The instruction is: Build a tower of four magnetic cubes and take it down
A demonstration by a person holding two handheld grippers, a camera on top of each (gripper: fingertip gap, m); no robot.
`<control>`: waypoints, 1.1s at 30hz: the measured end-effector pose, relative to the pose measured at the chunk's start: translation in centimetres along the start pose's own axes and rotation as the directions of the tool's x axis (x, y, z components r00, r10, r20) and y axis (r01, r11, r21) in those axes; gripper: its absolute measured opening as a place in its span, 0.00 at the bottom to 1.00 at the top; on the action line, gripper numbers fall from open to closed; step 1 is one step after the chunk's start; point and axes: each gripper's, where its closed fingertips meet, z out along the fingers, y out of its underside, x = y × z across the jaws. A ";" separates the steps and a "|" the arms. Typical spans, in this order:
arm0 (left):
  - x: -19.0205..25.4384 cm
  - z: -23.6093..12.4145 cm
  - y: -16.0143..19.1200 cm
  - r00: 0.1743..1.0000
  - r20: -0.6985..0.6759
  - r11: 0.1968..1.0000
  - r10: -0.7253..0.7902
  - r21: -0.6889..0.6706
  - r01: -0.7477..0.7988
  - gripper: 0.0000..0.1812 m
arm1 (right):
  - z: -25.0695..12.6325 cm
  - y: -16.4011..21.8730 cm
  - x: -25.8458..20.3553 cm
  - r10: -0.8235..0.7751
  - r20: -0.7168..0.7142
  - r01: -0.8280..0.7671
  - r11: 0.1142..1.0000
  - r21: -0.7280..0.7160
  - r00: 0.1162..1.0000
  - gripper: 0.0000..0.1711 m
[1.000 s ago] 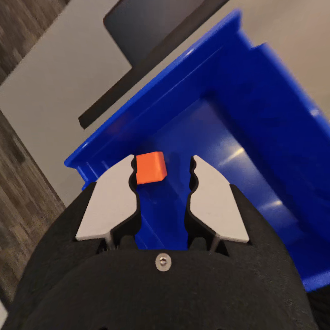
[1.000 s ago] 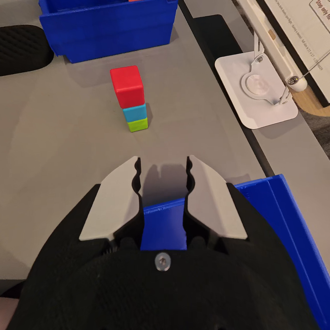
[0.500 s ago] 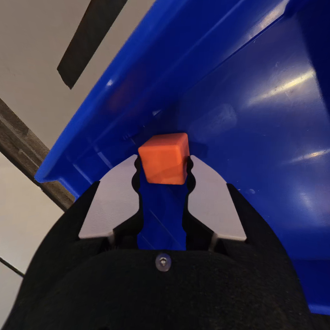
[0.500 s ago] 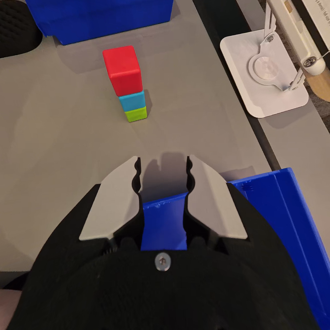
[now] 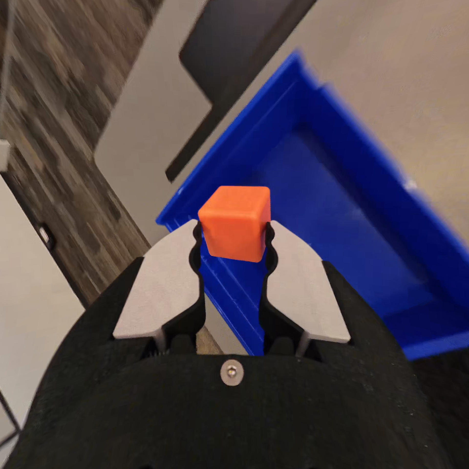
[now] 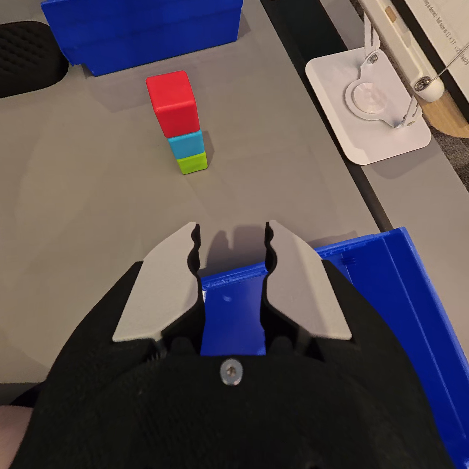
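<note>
My left gripper (image 5: 233, 228) is shut on an orange cube (image 5: 234, 223) and holds it above the near corner of a blue bin (image 5: 355, 215). In the right wrist view a tower of three cubes stands on the grey table: a red cube (image 6: 173, 102) on top, a cyan cube (image 6: 186, 147) in the middle, a green cube (image 6: 192, 163) at the bottom. My right gripper (image 6: 232, 229) is open and empty, above the table at the edge of a second blue bin (image 6: 396, 291), short of the tower.
A blue bin (image 6: 142, 33) stands behind the tower. A black textured pad (image 6: 28, 55) lies at the far left. A white stand base (image 6: 368, 106) sits at the right past a black strip. Wood-pattern floor (image 5: 63, 127) shows left of the table. The tips of one gripper are about 45 centimeters away from the tips of the other.
My left gripper closed on the orange cube inside the bin and lifted it out above the bin. My right gripper stayed open and shifted slightly over its bin edge.
</note>
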 end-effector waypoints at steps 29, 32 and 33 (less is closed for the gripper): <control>25.7 -8.0 -15.6 0.634 -0.062 0.634 0.771 0.160 -0.756 0.26 | -0.8 0.7 -0.4 0.007 0.034 -0.007 1.000 0.000 0.999 0.29; 25.5 -7.8 -15.9 0.644 -0.046 0.641 0.764 0.174 -0.748 0.31 | -0.6 0.9 -0.4 0.010 0.036 -0.010 1.000 -0.008 0.999 0.29; 25.3 -7.8 -15.9 0.654 -0.041 0.650 0.755 0.175 -0.740 0.33 | -0.6 1.0 -0.3 0.012 0.037 -0.011 1.000 -0.011 0.999 0.29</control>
